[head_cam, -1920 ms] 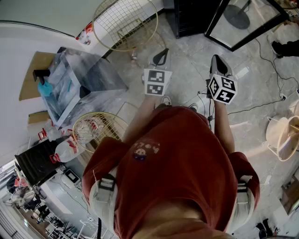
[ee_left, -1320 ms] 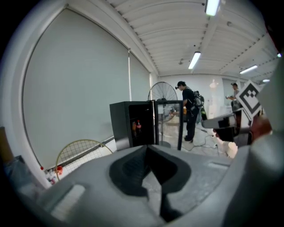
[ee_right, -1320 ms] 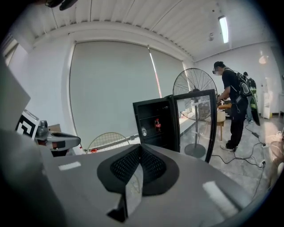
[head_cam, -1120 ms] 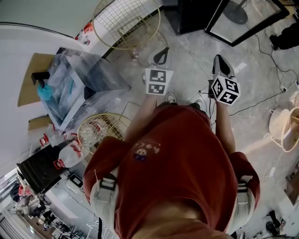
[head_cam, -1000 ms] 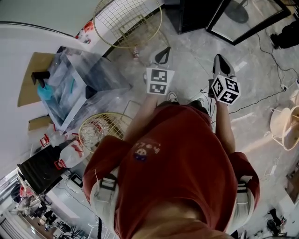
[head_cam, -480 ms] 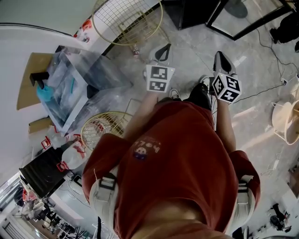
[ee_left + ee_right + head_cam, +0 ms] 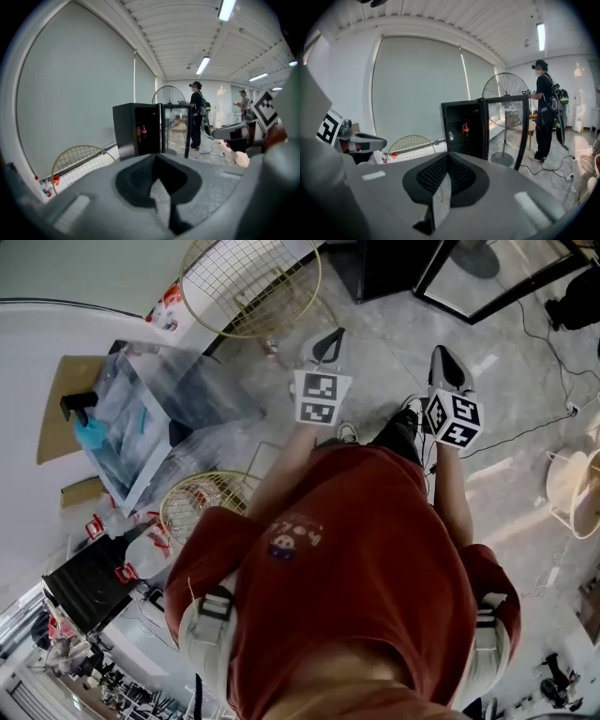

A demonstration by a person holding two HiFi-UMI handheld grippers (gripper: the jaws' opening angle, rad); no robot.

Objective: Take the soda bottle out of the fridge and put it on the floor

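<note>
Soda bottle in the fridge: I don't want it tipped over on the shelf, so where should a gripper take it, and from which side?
Probably mid-body, with a jaw on either side. The soda bottle stands upright on a shelf of the fridge, whose door is swung open, so come in level through the open front. The right gripper is shut; open it first.

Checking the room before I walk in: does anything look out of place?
The fridge door stands open, soda bottle visible inside. Cables trail across the floor, where a detached wire fan guard also stands.
</note>
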